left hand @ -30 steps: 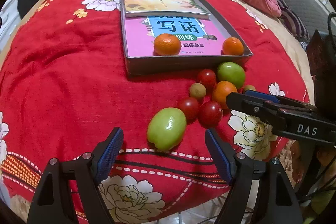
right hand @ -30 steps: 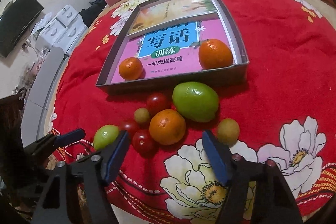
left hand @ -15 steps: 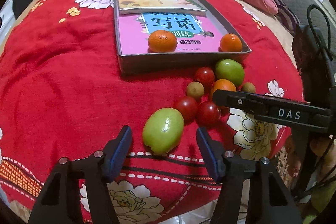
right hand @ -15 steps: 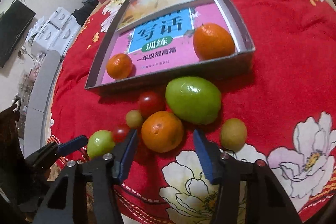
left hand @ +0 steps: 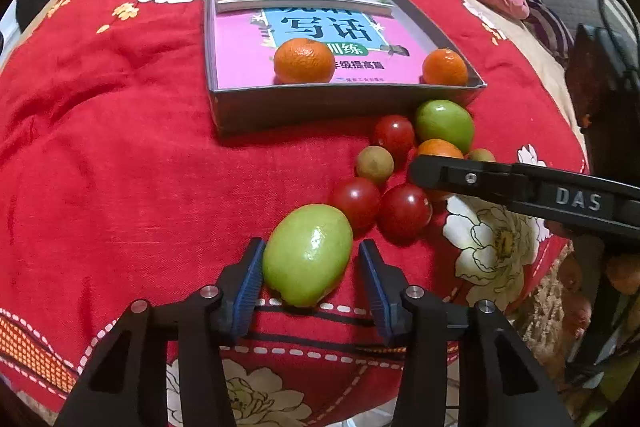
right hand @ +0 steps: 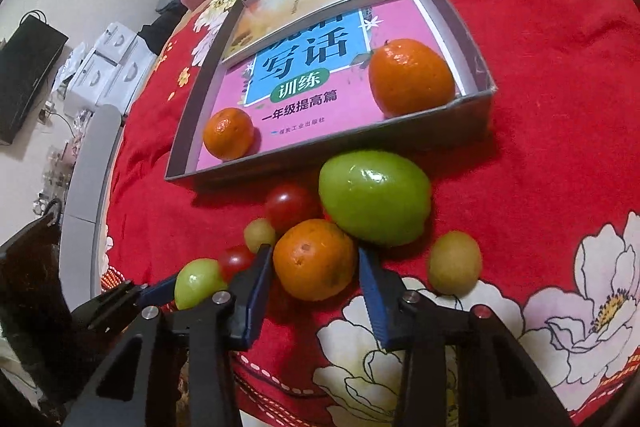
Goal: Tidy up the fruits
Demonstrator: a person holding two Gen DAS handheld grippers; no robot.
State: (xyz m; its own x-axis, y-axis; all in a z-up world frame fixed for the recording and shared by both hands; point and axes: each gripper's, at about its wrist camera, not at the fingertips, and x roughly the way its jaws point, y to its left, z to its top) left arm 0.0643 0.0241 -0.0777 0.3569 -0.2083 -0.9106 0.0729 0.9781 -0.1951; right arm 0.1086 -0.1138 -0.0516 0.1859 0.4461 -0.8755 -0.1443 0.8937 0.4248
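1. Both claws have narrowed since the earlier frames, each now straddling a fruit on the red floral bedspread [left hand: 120, 155].
2. Left claw [left hand: 311, 279] is closing around the near green fruit [left hand: 307, 254]; its left pad looks to touch the skin, while a gap shows at the right pad.
3. Right claw [right hand: 316, 297] is closing around a loose orange [right hand: 315, 259], pads just beside it on both sides.
4. Grey box [left hand: 320, 103] holds books and two oranges [left hand: 304, 61].
5. Cherry tomatoes [left hand: 404, 213], a second green fruit [right hand: 375, 197] and small yellowish fruits [right hand: 455, 263] lie clustered in front of the box.
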